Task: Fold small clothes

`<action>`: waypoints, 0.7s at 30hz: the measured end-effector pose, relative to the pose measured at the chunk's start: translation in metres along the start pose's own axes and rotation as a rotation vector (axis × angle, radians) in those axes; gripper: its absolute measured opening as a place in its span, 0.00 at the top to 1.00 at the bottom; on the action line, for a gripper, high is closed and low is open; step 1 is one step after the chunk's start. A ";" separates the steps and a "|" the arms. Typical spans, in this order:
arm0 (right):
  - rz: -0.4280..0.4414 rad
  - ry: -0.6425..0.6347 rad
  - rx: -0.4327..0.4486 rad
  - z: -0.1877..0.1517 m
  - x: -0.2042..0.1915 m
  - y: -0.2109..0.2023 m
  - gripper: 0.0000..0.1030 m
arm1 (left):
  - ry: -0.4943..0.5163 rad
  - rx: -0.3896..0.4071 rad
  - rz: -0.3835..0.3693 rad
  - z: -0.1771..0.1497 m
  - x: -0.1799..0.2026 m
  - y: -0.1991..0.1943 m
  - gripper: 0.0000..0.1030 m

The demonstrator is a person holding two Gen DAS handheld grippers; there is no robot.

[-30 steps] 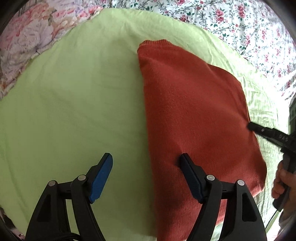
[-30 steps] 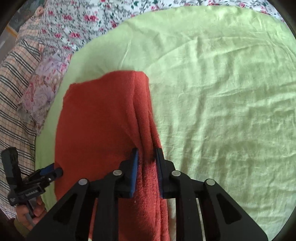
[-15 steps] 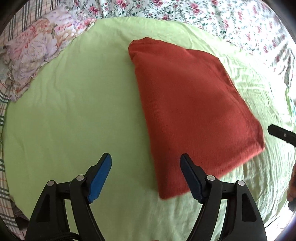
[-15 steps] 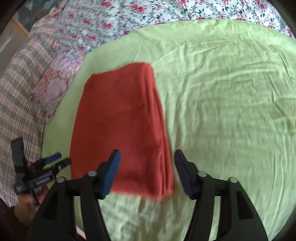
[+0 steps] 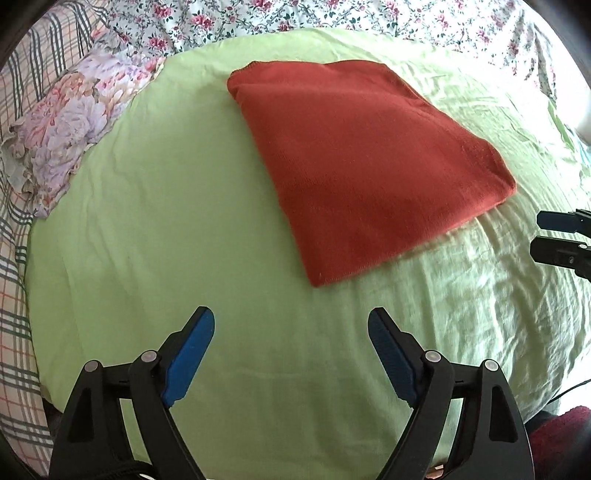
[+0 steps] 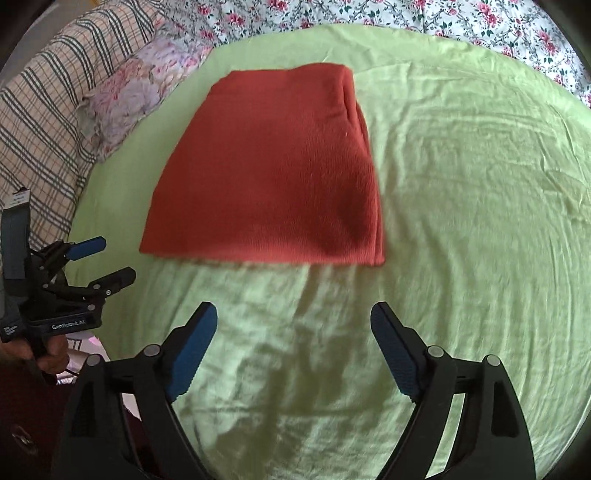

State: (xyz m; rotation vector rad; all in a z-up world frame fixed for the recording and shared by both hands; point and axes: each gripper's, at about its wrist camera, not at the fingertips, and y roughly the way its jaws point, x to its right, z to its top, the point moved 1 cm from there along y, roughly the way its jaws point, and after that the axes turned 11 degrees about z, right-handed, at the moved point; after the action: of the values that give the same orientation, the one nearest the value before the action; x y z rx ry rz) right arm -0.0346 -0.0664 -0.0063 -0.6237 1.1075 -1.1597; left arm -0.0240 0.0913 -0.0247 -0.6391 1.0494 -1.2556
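The folded red knit garment (image 6: 269,177) lies on the green sheet (image 6: 461,221), its underlayers hidden. My left gripper (image 5: 291,343) and right gripper (image 6: 293,339) have just been opening; both empty. Far edges appear blurred.

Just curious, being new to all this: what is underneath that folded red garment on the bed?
The folded red garment lies flat on a light green sheet, which shows all around it. A floral bedcover shows past the sheet's far edge. Whatever is directly beneath the garment is covered.

- The folded red garment (image 5: 365,177) lies flat on the green sheet (image 5: 177,221), toward one o'clock.
- The left claw (image 5: 291,332), jaws just widened, holds nothing.
- The right claw (image 5: 546,236) shows at three o'clock.
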 end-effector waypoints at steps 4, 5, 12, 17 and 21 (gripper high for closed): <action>-0.035 -0.046 -0.007 -0.001 -0.006 0.001 0.17 | -0.001 0.028 0.007 0.003 -0.001 -0.007 0.17; -0.042 -0.060 -0.007 0.000 -0.009 0.000 0.17 | -0.005 0.037 0.008 0.005 -0.001 -0.009 0.17; -0.040 -0.108 0.015 0.010 -0.022 -0.003 0.15 | -0.012 0.084 -0.002 0.022 -0.002 -0.021 0.14; -0.051 -0.132 0.025 0.022 -0.026 -0.005 0.12 | -0.001 0.097 -0.004 0.033 0.000 -0.022 0.12; -0.059 -0.126 0.014 0.031 -0.023 -0.001 0.11 | 0.010 0.103 0.005 0.043 0.003 -0.022 0.11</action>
State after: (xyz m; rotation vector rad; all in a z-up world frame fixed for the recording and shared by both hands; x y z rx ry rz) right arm -0.0067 -0.0494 0.0138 -0.7129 0.9786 -1.1618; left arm 0.0047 0.0768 0.0117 -0.5515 0.9873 -1.3011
